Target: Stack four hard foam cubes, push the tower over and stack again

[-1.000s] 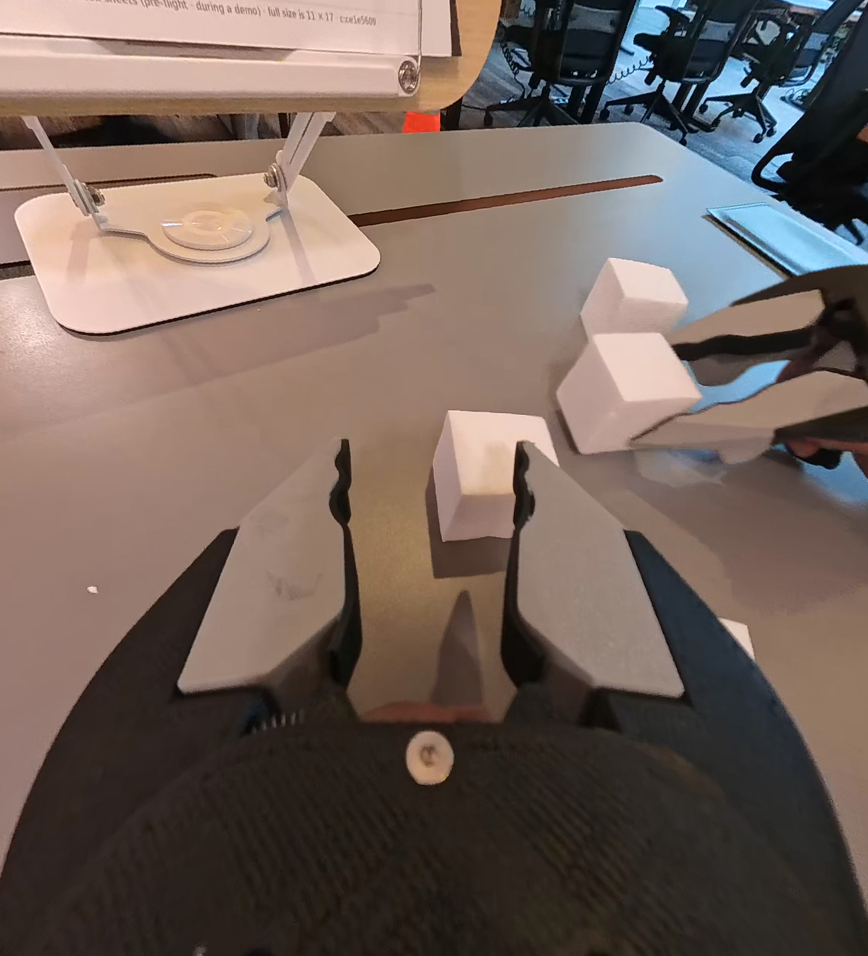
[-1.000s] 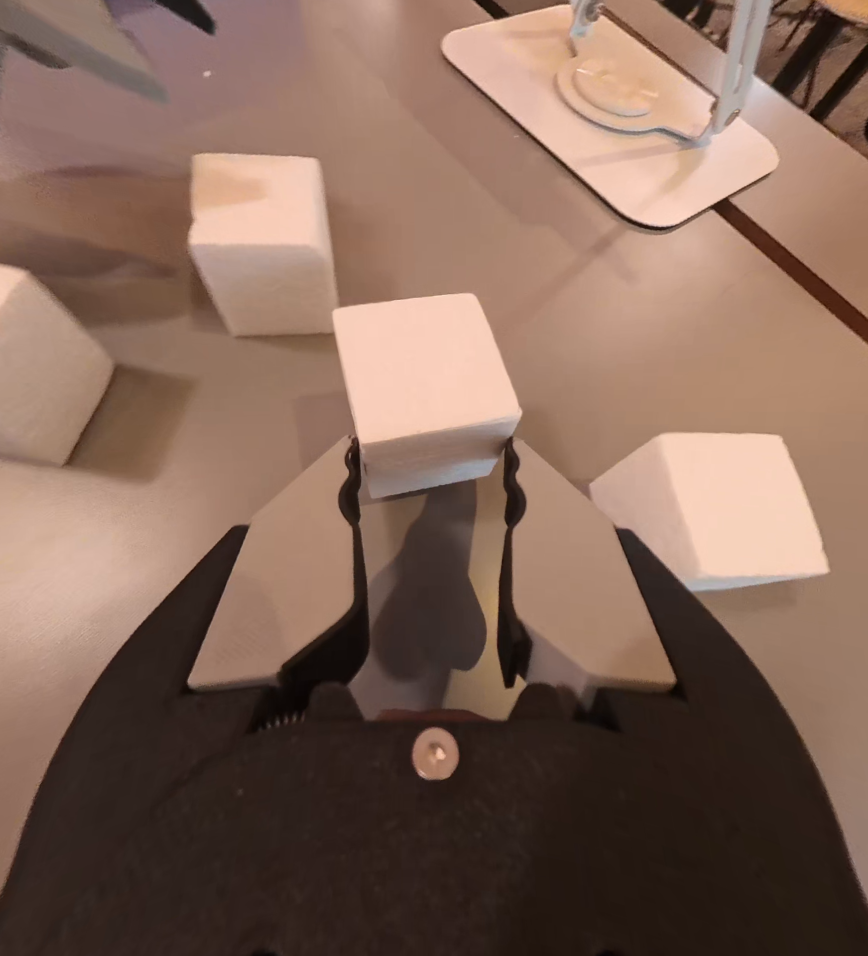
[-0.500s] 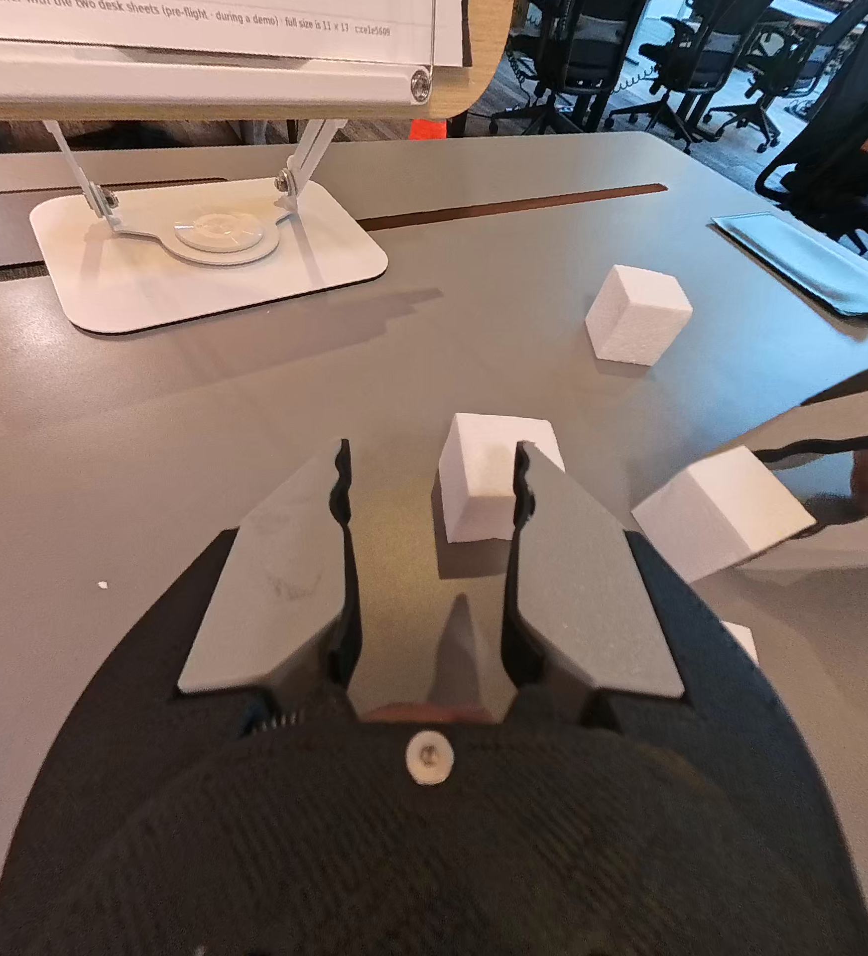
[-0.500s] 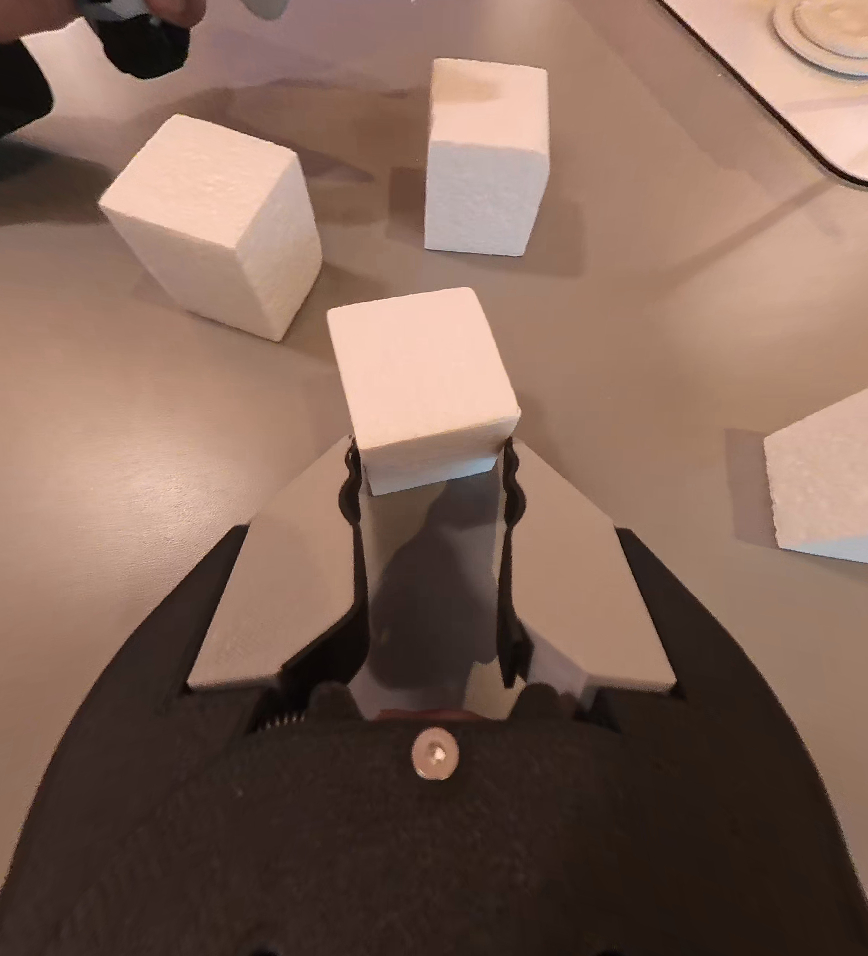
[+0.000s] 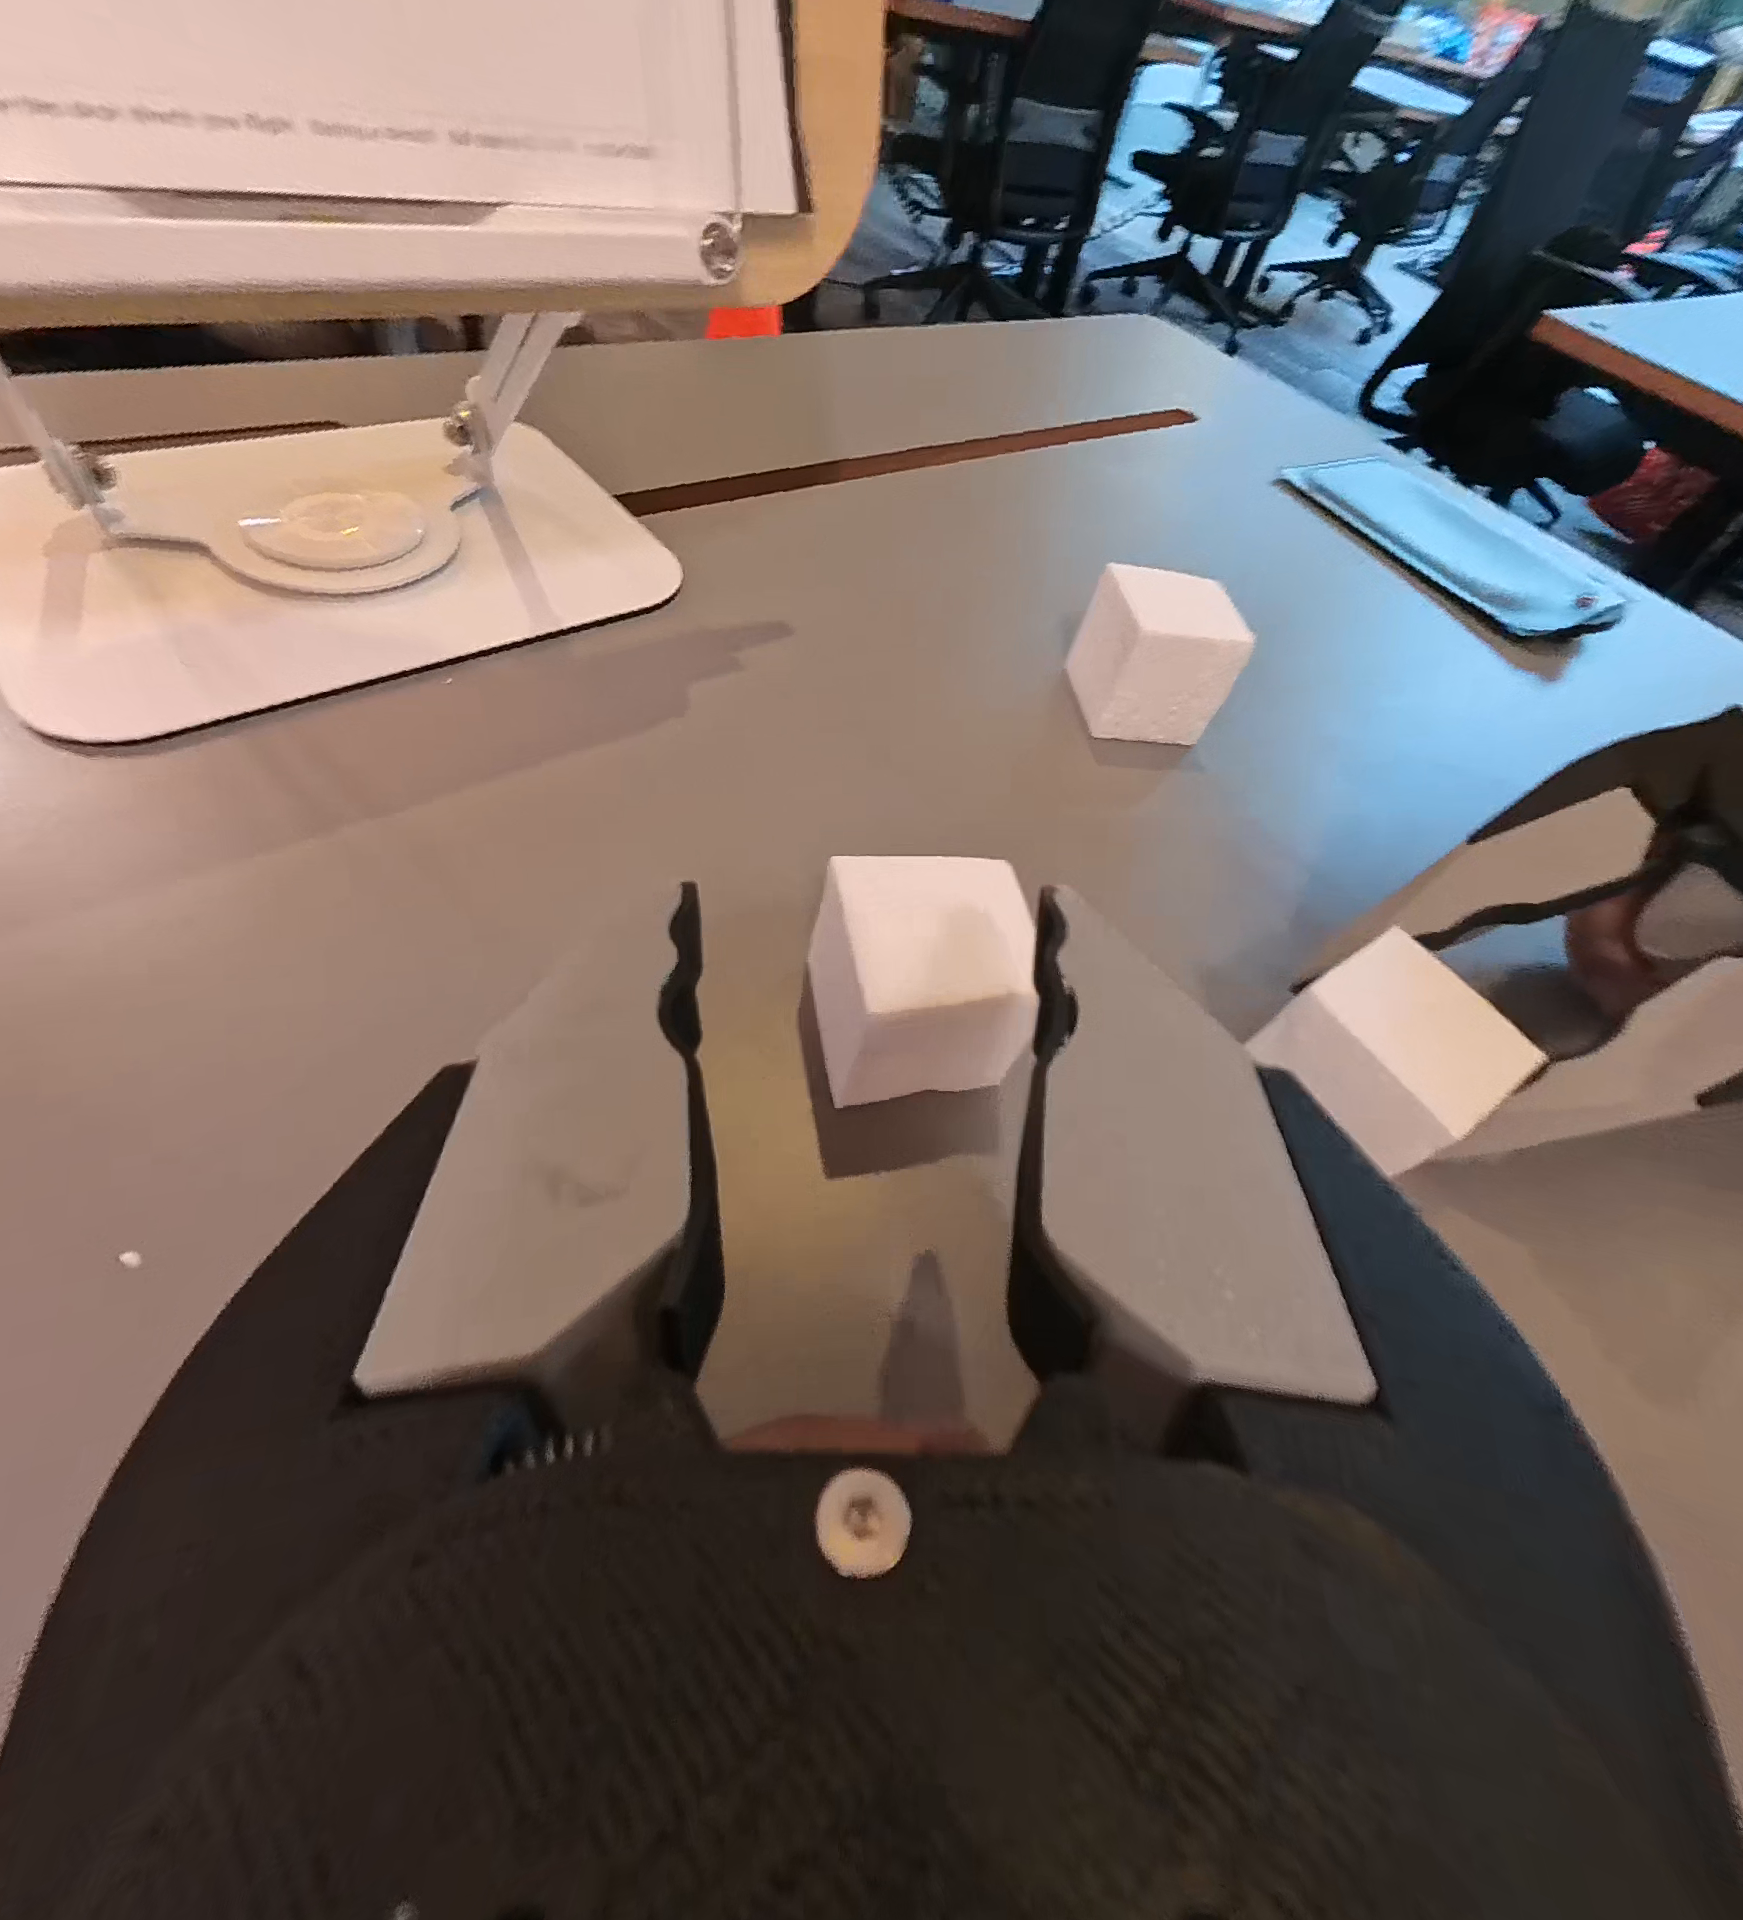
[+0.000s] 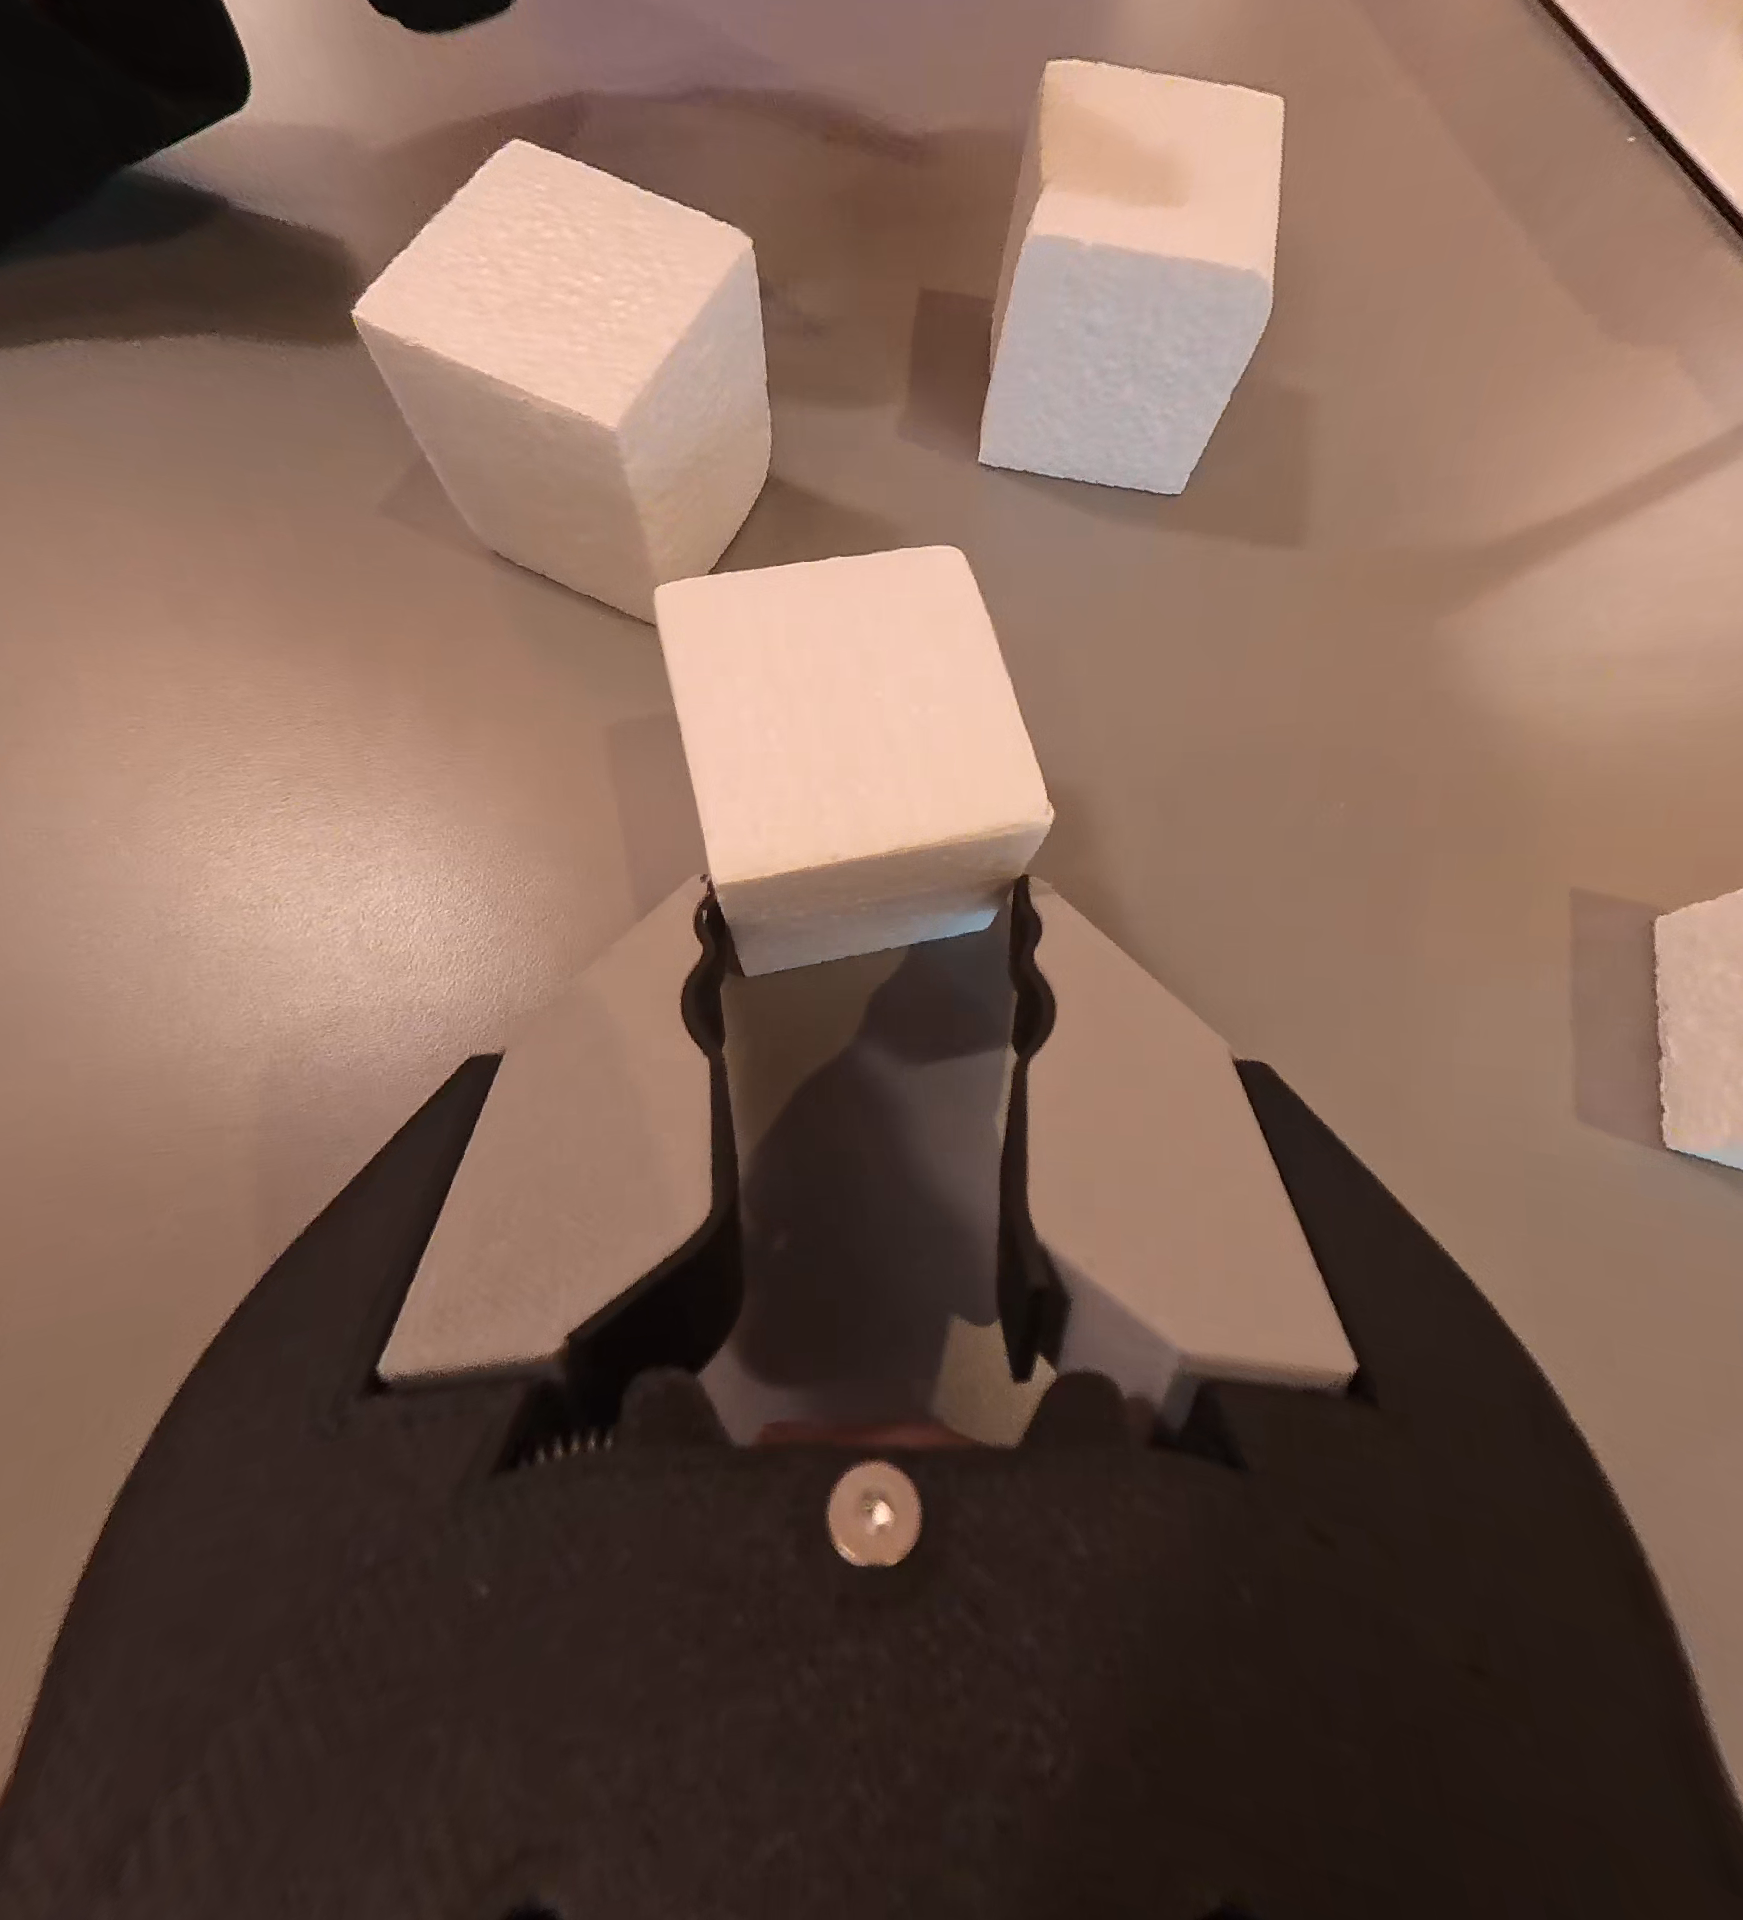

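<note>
1. Grey counter is strewn with three loose cubes.
2. A fourth, the held cube, is clamped in the right tool, just short of the nearest cube, apparently for stacking.
3. The left tool is spread apart near another cube.

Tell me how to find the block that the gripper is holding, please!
Look at the grey table in the right wrist view, where four white foam blocks show. Three of them sit on the table, such as the tall-looking one at the back. The held block is the one lifted off the table, pinched at its near end between the fingertips of the right gripper.
</note>
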Demonstrator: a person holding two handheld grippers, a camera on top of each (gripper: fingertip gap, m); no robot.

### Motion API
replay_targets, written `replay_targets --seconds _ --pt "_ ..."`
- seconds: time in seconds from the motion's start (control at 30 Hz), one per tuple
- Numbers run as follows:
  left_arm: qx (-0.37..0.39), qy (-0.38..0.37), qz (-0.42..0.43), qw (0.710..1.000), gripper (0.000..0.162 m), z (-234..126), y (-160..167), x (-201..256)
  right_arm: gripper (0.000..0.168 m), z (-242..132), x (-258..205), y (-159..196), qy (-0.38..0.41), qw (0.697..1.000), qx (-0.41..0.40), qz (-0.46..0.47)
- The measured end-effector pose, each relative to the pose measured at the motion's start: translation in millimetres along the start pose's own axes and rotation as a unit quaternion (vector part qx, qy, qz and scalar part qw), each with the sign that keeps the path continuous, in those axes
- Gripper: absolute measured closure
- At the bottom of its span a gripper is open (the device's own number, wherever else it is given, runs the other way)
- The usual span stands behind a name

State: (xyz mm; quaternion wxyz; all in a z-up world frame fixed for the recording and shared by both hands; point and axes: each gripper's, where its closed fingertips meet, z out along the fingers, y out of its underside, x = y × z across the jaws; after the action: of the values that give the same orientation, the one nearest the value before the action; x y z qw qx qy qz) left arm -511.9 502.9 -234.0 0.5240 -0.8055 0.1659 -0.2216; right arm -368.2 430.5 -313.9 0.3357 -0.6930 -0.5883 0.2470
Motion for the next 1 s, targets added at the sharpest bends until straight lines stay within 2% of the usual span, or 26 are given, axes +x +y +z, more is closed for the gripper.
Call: replay_targets --seconds 0.03,0.33,0.53,0.77,0.9,1.0 --pt "0.001 0.008 0.002 1.0 0.099 -0.8 -0.9 2.6 0.116 -0.1 0.3 0.8 -0.002 1.0 -0.001 0.001" --pt "0.001 0.013 0.006 1.0 0.097 -2.4 -0.9 3.4 0.115 -2.2 3.6 4.0 -0.008 1.0 -0.003 0.008" --pt "-0.008 0.028 0.008 1.0 0.086 -11.2 5.7 8.8 0.113 -7.7 5.7 7.3 -0.002 1.0 0.0 0.0" --pt "-0.003 0.106 -0.015 0.994 0.074 -47.9 37.4 42.4 0.109 -14.4 5.6 3.8 -0.002 1.0 0.023 0.005" --pt "-0.022 0.11 0.004 0.994 0.072 -62.8 59.6 60.9 0.107 -9.7 2.6 2.3 0.005 1.0 0.017 -0.006" --pt "-0.05 0.085 0.051 0.994 0.071 -61.8 73.9 72.1 0.108 -6.9 5.9 2.5 0.025 1.0 0.008 -0.014"
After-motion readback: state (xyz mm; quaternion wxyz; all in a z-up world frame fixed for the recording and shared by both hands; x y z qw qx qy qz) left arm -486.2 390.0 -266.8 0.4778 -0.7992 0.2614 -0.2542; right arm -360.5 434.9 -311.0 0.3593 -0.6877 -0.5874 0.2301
